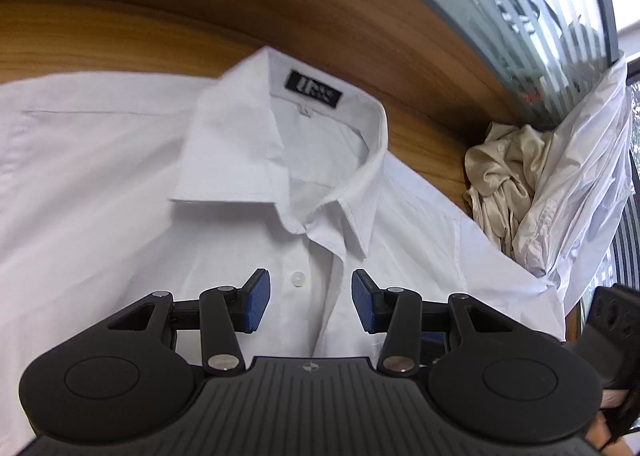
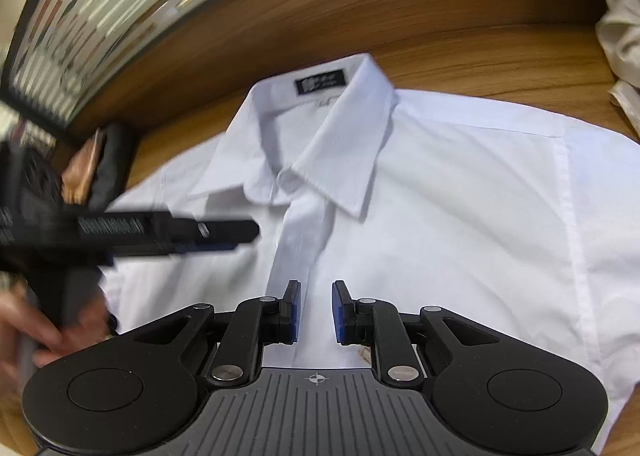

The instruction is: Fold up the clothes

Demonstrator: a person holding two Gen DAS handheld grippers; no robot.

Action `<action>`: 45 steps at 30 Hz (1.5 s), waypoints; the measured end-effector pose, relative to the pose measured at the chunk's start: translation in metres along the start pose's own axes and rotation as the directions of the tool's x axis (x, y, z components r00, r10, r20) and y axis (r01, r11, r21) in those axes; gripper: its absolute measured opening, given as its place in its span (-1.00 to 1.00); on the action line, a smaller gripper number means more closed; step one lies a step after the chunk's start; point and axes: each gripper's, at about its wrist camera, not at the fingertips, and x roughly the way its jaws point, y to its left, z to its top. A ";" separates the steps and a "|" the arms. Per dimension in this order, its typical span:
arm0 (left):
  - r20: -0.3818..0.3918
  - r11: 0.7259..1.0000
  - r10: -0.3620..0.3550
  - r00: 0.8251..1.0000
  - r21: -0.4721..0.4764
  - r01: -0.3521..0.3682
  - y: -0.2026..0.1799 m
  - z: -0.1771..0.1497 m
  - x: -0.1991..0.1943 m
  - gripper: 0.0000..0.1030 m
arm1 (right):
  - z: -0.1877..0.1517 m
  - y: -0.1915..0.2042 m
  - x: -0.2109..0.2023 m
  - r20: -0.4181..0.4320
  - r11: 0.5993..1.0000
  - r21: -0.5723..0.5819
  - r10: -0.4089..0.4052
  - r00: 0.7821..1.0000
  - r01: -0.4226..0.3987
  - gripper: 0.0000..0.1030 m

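Observation:
A white collared shirt lies front up on the wooden table, its collar raised and showing a black label. My left gripper hovers open over the button placket just below the collar, with a button showing between its blue pads. In the right wrist view the same shirt fills the frame. My right gripper stands over the placket with a narrow gap and nothing between the pads. The left gripper appears blurred at the left, held by a hand.
A pile of cream cloth and white cloth sits at the shirt's right, also at the right edge of the right wrist view. A striped glass partition runs behind the table. A dark object lies by the shirt's left shoulder.

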 end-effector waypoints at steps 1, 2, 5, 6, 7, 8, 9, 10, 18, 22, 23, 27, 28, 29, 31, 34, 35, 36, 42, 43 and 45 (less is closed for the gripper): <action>0.014 1.000 0.005 1.000 -0.007 -0.005 0.003 -0.002 -0.008 -0.04 | -0.001 0.004 0.006 0.002 0.999 -0.035 -0.013 1.000 0.013 -0.63; 0.028 1.000 0.012 1.000 -0.014 -0.012 0.007 -0.004 -0.016 -0.04 | 0.000 0.009 0.012 0.007 0.997 -0.071 -0.028 1.000 0.029 -0.63; 0.073 0.998 0.051 0.996 -0.032 -0.049 0.018 -0.011 -0.045 -0.04 | 0.008 0.022 0.032 0.020 0.987 -0.154 -0.044 0.999 0.047 -0.63; 0.090 0.997 0.069 0.994 -0.033 -0.066 0.023 -0.015 -0.055 -0.04 | 0.013 0.026 0.038 0.028 0.984 -0.175 -0.039 0.999 0.043 -0.63; 0.106 0.996 0.088 0.990 -0.034 -0.085 0.027 -0.019 -0.065 -0.04 | 0.017 0.032 0.044 0.032 0.979 -0.199 -0.030 0.999 0.036 -0.63; 0.122 0.994 0.108 0.987 -0.040 -0.104 0.032 -0.023 -0.076 -0.04 | 0.020 0.037 0.050 0.030 0.974 -0.224 -0.026 0.999 0.032 -0.63; 0.137 0.991 0.128 0.982 -0.046 -0.122 0.037 -0.027 -0.086 -0.04 | 0.023 0.041 0.058 0.019 0.968 -0.249 -0.034 0.999 0.037 -0.63; 0.150 0.989 0.145 0.978 -0.055 -0.138 0.043 -0.032 -0.097 -0.04 | 0.025 0.046 0.067 0.004 0.961 -0.272 -0.049 0.999 0.049 -0.63; 0.228 0.949 0.302 0.926 -0.167 -0.269 0.093 -0.078 -0.171 -0.04 | 0.033 0.056 0.050 0.050 0.958 -0.285 -0.021 0.999 0.035 -0.66; 0.230 0.926 0.343 0.911 -0.243 -0.288 0.115 -0.101 -0.193 -0.04 | 0.020 0.046 0.010 0.097 0.970 -0.238 -0.029 0.995 0.051 -0.66; 0.229 0.922 0.343 0.911 -0.267 -0.281 0.120 -0.107 -0.196 -0.04 | 0.015 0.040 0.000 0.104 0.974 -0.218 -0.038 0.994 0.060 -0.65; 0.238 0.905 0.297 0.925 -0.378 -0.194 0.139 -0.125 -0.196 -0.02 | -0.013 0.011 -0.039 0.128 0.986 -0.119 -0.103 0.986 0.118 -0.62; 0.249 0.900 0.288 0.925 -0.400 -0.172 0.142 -0.127 -0.194 -0.01 | -0.021 0.002 -0.049 0.131 0.987 -0.089 -0.121 0.984 0.133 -0.59; 0.260 0.894 0.279 0.925 -0.423 -0.151 0.145 -0.129 -0.191 0.02 | -0.030 -0.007 -0.057 0.133 0.987 -0.057 -0.138 0.981 0.147 -0.57; 0.282 0.882 0.269 0.921 -0.457 -0.117 0.151 -0.130 -0.187 0.05 | -0.048 -0.024 -0.073 0.137 0.984 0.006 -0.177 0.975 0.178 -0.45; 0.294 0.869 0.277 0.915 -0.482 -0.108 0.154 -0.121 -0.179 0.07 | -0.075 -0.051 -0.094 0.136 0.970 0.107 -0.233 0.963 0.220 -0.44; 0.294 0.868 0.276 0.915 -0.485 -0.106 0.156 -0.118 -0.177 0.07 | -0.083 -0.061 -0.100 0.136 0.962 0.144 -0.252 0.958 0.232 -0.43; 0.292 0.868 0.278 0.915 -0.483 -0.110 0.156 -0.114 -0.175 0.07 | -0.090 -0.069 -0.105 0.136 0.953 0.180 -0.267 0.954 0.242 -0.41; 0.289 0.860 0.335 0.897 -0.483 -0.166 0.163 -0.093 -0.163 0.02 | -0.107 -0.111 -0.116 0.153 0.905 0.362 -0.296 0.943 0.225 -0.15; 0.298 0.856 0.347 0.889 -0.488 -0.171 0.165 -0.091 -0.163 -0.04 | -0.106 -0.119 -0.114 0.153 0.894 0.395 -0.293 0.944 0.214 -0.15; 0.315 0.847 0.371 0.874 -0.500 -0.180 0.170 -0.087 -0.163 -0.44 | -0.103 -0.133 -0.108 0.157 0.870 0.456 -0.284 0.946 0.185 -0.15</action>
